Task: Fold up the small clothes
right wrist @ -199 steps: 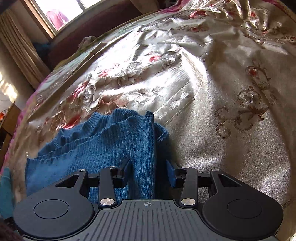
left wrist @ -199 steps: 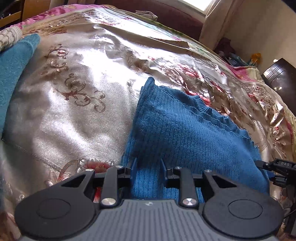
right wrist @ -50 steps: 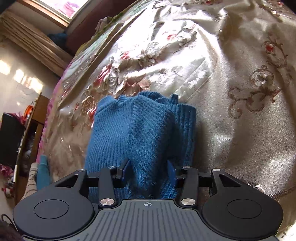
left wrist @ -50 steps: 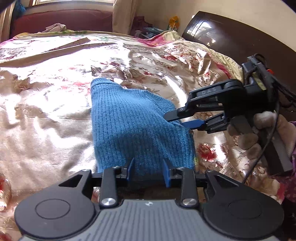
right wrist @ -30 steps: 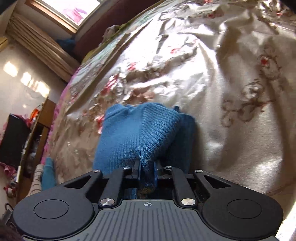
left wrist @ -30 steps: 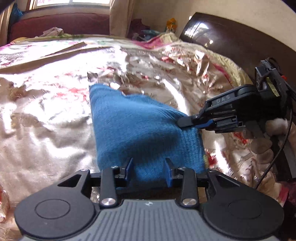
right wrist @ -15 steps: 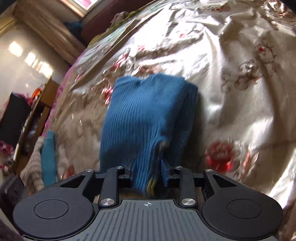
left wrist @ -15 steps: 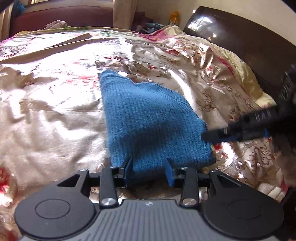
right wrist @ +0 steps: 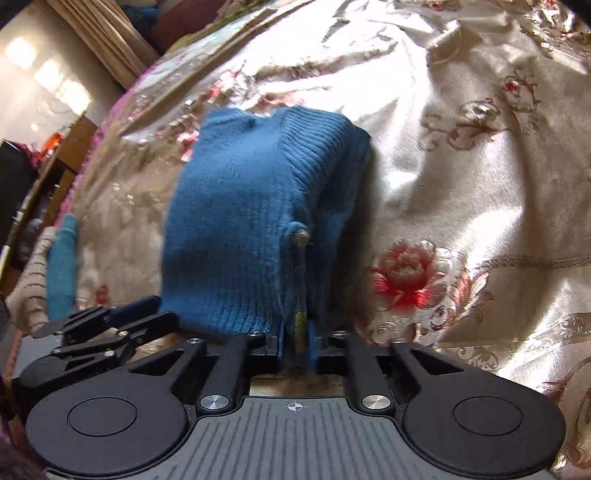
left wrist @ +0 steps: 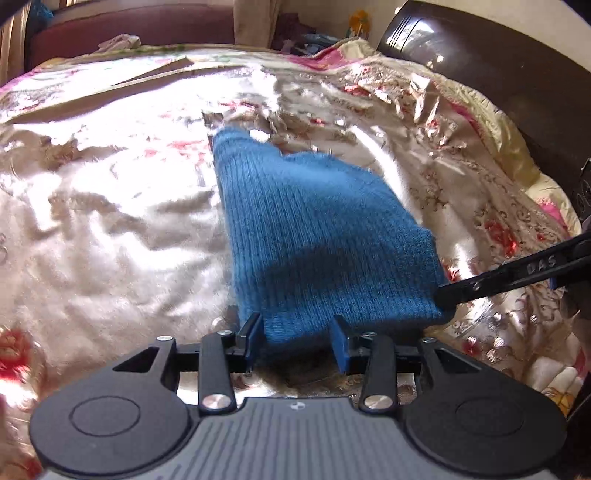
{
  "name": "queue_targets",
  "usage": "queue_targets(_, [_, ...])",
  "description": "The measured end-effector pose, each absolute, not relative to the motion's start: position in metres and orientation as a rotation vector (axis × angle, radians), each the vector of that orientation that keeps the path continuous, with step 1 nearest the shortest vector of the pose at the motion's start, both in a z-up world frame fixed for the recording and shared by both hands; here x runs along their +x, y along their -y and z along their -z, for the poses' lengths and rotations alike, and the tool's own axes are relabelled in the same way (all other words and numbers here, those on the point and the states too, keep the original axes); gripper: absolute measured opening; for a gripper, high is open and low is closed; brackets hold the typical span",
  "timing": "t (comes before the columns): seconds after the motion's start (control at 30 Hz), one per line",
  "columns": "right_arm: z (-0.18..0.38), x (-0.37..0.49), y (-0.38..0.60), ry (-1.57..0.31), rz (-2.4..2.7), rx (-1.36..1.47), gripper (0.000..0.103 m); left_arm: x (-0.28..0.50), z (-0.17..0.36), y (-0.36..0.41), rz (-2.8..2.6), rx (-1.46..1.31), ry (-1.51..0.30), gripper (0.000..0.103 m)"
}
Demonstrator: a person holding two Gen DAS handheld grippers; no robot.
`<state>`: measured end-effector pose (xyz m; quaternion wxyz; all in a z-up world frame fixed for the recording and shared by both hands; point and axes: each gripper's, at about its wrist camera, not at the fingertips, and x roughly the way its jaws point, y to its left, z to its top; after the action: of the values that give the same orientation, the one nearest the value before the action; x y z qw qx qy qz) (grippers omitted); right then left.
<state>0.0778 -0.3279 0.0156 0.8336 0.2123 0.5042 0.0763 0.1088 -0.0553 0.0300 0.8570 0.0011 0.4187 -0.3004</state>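
Note:
A folded blue knit sweater (left wrist: 317, 236) lies on the shiny floral bedspread (left wrist: 110, 206). My left gripper (left wrist: 297, 341) is open, its jaws either side of the sweater's near edge. My right gripper (right wrist: 295, 341) is shut on the sweater's (right wrist: 240, 221) near corner edge. In the left wrist view the right gripper (left wrist: 447, 295) shows at the sweater's right corner. In the right wrist view the left gripper (right wrist: 147, 317) shows at the sweater's left near corner.
A dark headboard (left wrist: 498, 62) stands at the bed's right side. A teal garment on a beige striped one (right wrist: 62, 254) lies at the left bed edge. A maroon sofa (left wrist: 129, 26) and curtains stand beyond the bed.
The sweater went from laid out flat to folded into a narrow stack. My right gripper shut on its near edge about a second ago and has drawn it nearer. My left gripper stays open.

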Motion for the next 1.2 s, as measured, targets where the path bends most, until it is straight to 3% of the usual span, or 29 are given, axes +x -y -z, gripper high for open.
queue_targets(0.1, [-0.033,0.075,0.335,-1.003,-0.160,0.481,0.018,0.115,-0.039,0.047,0.619,-0.012,-0.853,0.043])
queue_targets(0.23, [-0.044,0.087,0.345,-0.906,-0.100,0.505,0.038,0.135,-0.043,0.046,0.573,-0.057,-0.826,0.047])
queue_targets(0.4, [-0.031,0.128,0.338,-0.863,-0.076,0.501,0.037,0.162,-0.031,0.061,0.530,-0.080,-0.852,0.047])
queue_targets(0.57, [0.004,0.151,0.333,-0.954,-0.019,0.436,0.038,0.163,-0.013,0.067,0.517,-0.043,-0.901,0.051])
queue_targets(0.83, [-0.018,0.127,0.334,-0.900,-0.023,0.462,0.039,0.161,-0.029,0.065,0.507,-0.049,-0.875,0.051])
queue_targets(0.9, [-0.017,0.126,0.337,-0.900,-0.033,0.491,0.049,0.165,-0.030,0.067,0.509,-0.055,-0.874,0.051])
queue_targets(0.97, [-0.013,0.128,0.339,-0.901,-0.035,0.517,0.065,0.170,-0.030,0.071,0.511,-0.058,-0.874,0.051])
queue_targets(1.2, [0.017,0.143,0.349,-0.938,-0.051,0.659,0.066,0.186,-0.019,0.082,0.535,-0.087,-0.908,0.057])
